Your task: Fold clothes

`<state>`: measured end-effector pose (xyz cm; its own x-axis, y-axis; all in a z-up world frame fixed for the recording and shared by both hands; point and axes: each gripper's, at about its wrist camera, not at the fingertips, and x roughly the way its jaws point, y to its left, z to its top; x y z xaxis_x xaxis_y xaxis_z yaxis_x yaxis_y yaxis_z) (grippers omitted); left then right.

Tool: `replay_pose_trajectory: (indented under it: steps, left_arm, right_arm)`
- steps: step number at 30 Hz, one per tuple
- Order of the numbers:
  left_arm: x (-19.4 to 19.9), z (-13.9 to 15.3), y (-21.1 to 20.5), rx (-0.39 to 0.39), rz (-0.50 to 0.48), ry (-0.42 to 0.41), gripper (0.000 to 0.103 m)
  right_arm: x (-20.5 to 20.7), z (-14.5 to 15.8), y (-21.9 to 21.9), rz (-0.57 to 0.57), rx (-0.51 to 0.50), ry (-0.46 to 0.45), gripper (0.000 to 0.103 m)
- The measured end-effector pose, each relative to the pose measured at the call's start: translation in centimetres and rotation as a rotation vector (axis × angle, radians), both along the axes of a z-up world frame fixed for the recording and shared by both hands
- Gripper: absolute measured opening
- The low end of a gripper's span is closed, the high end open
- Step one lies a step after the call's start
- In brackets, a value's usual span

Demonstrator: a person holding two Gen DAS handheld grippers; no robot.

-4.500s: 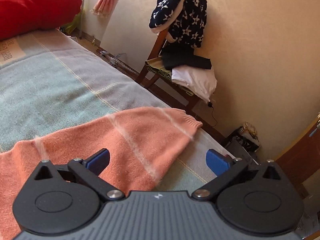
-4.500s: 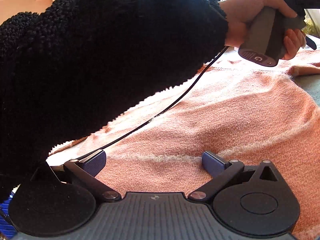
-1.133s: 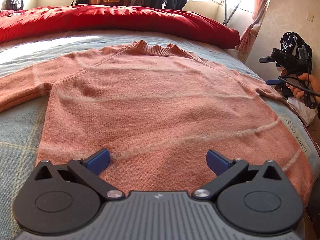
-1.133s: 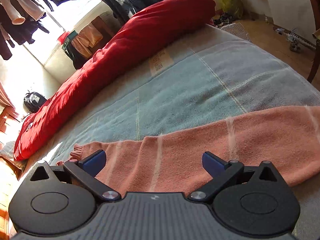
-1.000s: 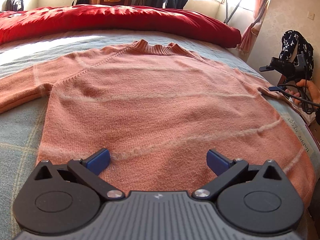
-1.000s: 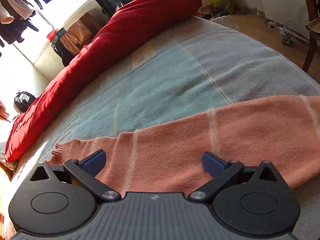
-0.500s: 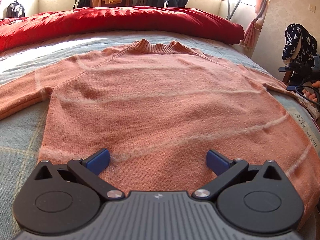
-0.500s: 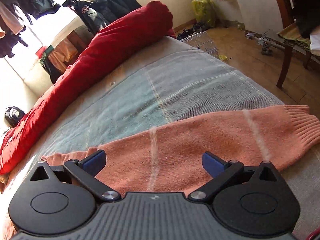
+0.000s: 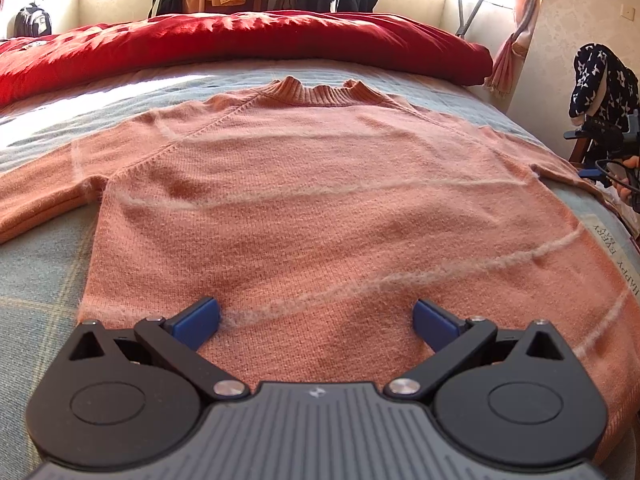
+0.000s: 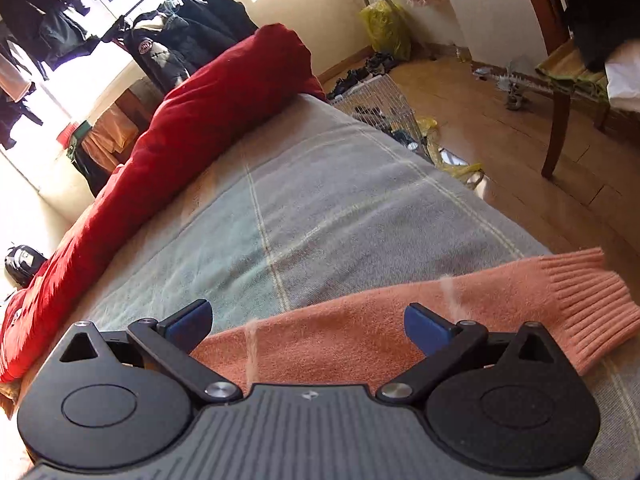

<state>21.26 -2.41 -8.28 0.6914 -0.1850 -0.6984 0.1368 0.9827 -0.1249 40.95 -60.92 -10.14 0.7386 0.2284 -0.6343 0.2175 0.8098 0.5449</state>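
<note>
A salmon-pink knitted sweater (image 9: 304, 208) with pale stripes lies flat and face up on the bed, collar far from me and both sleeves spread out. My left gripper (image 9: 316, 320) hovers open over its lower hem, nothing between the blue pads. In the right wrist view, the sweater's sleeve (image 10: 400, 336) runs across the blanket, ending in a ribbed cuff (image 10: 588, 304) at the right. My right gripper (image 10: 308, 324) is open just above that sleeve. The right gripper also shows at the far right edge of the left wrist view, in a hand (image 9: 628, 176).
A grey-blue checked blanket (image 10: 320, 208) covers the bed. A red duvet (image 9: 240, 44) lies rolled along its far side. A wooden chair (image 10: 560, 92) piled with clothes stands on the floor to the right, near a wire basket (image 10: 380, 100). Coats hang by the window.
The right gripper has slid along the sleeve toward the cuff, which now sits close to its right finger. The left gripper has stayed over the hem, edging slightly.
</note>
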Motion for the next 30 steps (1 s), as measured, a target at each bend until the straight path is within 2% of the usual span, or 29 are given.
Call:
replay_pose_trajectory:
  steps: [2, 3, 7, 12, 15, 18, 20, 21, 24, 27, 30]
  left_arm:
    - [0.0, 0.0, 0.1, -0.007, -0.002, 0.002, 0.102]
    - [0.1, 0.0, 0.2, -0.009, -0.002, 0.002, 0.102]
    - [0.2, -0.1, -0.1, 0.007, 0.004, -0.006, 0.102]
    - [0.1, -0.1, -0.3, 0.011, 0.008, -0.011, 0.102]
    - [0.0, -0.1, -0.1, 0.01, 0.004, -0.01, 0.102]
    - [0.0, -0.1, 0.0, 0.005, -0.001, -0.006, 0.102]
    - [0.0, -0.1, 0.1, 0.0, -0.003, -0.003, 0.102]
    - [0.1, -0.1, 0.1, -0.001, -0.005, -0.002, 0.102]
    - [0.1, 0.0, 0.2, 0.0, -0.018, 0.0, 0.102]
    - [0.1, 0.0, 0.3, 0.0, -0.032, 0.002, 0.102]
    - [0.2, 0.0, 0.3, -0.001, -0.034, 0.003, 0.102]
  right_arm:
    - [-0.4, -1.0, -0.9, -0.029, 0.009, -0.03, 0.103]
    - [-0.8, -1.0, -1.3, -0.08, -0.005, -0.028, 0.103]
    - [-1.3, 0.4, 0.2, -0.142, -0.075, 0.003, 0.103]
    - [-0.4, 3.9, 6.9, 0.131, 0.066, -0.113, 0.103]
    - [1.7, 4.5, 12.7, 0.342, 0.18, -0.108, 0.103]
    - [3.3, 3.4, 18.2, 0.475, 0.222, -0.055, 0.103]
    - [4.2, 1.7, 20.3, 0.478, 0.182, 0.001, 0.103]
    - [4.5, 1.0, 20.9, 0.448, 0.131, 0.019, 0.103]
    - [3.5, 1.2, 20.0, 0.311, 0.029, -0.063, 0.103]
    - [1.7, 2.8, 17.7, 0.277, -0.001, -0.126, 0.103]
    - [0.3, 3.4, 13.7, 0.214, -0.049, -0.114, 0.103]
